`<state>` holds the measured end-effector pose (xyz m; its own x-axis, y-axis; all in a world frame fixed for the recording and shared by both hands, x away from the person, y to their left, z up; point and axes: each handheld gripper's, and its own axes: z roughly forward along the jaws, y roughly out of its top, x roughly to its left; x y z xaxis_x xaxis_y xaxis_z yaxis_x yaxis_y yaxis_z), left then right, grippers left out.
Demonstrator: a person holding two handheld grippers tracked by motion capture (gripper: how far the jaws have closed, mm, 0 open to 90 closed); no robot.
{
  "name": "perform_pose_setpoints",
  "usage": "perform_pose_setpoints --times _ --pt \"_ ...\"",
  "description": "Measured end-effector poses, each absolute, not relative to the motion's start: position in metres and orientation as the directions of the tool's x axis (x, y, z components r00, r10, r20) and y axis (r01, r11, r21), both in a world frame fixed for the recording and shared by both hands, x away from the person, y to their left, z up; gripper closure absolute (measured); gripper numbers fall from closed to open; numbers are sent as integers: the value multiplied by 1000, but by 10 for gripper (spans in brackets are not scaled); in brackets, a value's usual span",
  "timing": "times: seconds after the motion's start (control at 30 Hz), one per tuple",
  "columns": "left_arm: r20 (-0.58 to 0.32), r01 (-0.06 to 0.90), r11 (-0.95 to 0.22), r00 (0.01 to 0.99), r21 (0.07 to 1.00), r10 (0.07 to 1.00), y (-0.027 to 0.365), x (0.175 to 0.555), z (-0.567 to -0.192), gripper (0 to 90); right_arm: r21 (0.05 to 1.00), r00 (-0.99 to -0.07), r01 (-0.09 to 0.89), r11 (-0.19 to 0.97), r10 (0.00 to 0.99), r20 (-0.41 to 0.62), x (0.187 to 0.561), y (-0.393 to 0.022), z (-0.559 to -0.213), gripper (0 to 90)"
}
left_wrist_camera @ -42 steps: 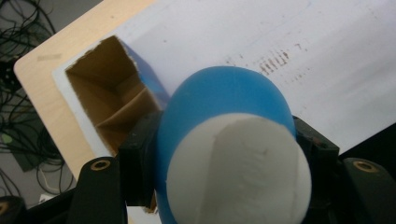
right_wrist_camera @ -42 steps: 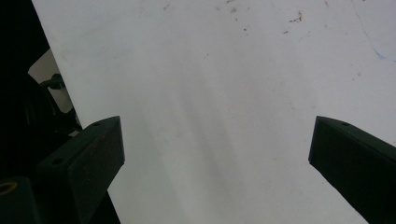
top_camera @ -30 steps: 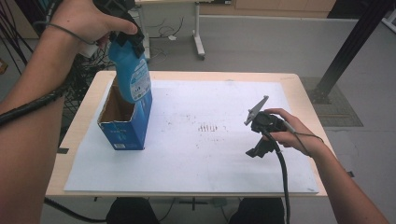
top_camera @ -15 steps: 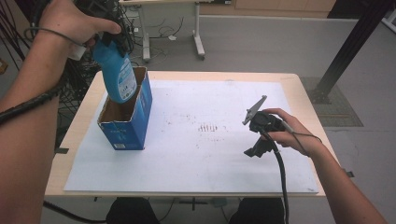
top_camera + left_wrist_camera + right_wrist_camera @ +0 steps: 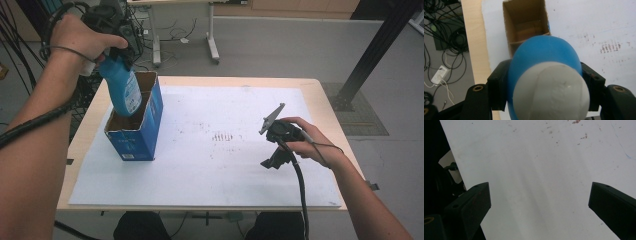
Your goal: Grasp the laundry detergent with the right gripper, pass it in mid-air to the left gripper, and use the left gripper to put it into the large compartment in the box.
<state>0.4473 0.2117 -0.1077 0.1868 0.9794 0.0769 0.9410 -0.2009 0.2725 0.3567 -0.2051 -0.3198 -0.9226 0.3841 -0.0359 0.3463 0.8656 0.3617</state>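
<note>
Partly done: the left tool [image 5: 116,55] was clamped on a blue bottle [image 5: 122,90], whose base had dipped into the open top of a blue cardboard box [image 5: 142,127]. Seating the bottle fully and letting go looked to be what remained. The box stood on a white sheet [image 5: 210,165] at the left of the counter [image 5: 330,107]. The right tool [image 5: 272,142], jaws apart and holding nothing, rested well away. Nothing blocked the box's opening.
</note>
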Motion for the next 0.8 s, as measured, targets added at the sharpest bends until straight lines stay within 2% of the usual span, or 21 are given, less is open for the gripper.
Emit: perform_pose_setpoints --times 0.8 --pt "66 962 -164 153 218 986 219 459 -181 373 373 -919 355 857 394 -29 357 -203 -327 44"
